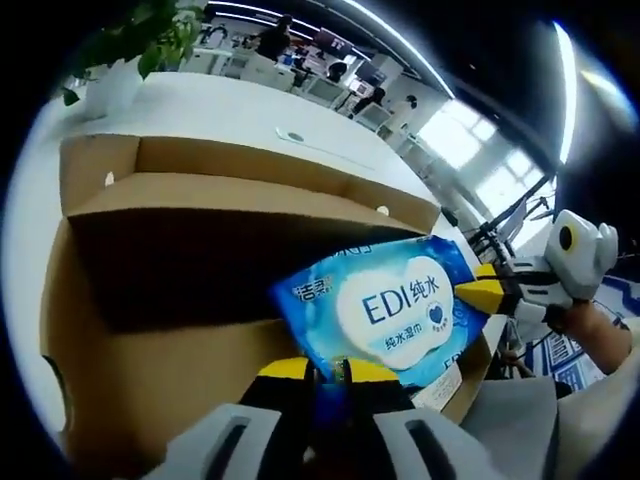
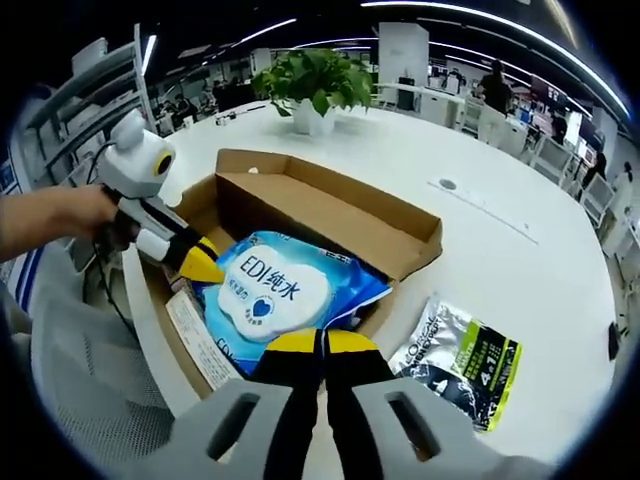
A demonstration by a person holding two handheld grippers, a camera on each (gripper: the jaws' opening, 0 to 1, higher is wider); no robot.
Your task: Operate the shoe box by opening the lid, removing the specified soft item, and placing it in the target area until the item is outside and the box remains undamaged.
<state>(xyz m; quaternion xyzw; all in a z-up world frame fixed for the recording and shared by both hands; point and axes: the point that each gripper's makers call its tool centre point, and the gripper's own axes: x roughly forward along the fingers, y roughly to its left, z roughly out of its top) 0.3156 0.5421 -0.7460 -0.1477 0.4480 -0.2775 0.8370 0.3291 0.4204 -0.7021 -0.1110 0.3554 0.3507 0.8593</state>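
White table [image 2: 520, 240], open-plan office behind; plant [image 2: 315, 80] at far edge. Box [image 2: 330, 215] open near table's front edge, lid flap raised. Left gripper [image 2: 205, 262] and right gripper [image 2: 322, 345] each clamped on wipes pack [image 2: 275, 290], opposite edges, pack above box. Pouch [image 2: 460, 362] right of box; bare tabletop beyond.

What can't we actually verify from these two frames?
- Box contents under the blue wipes pack: covered by the pack in the right gripper view.
- Left gripper pad contact on the pack: hidden behind its own jaws in the left gripper view.
- Silver pouch label on the table: too small and distorted in the right gripper view.
- Box's near wall: cut off by the right gripper.
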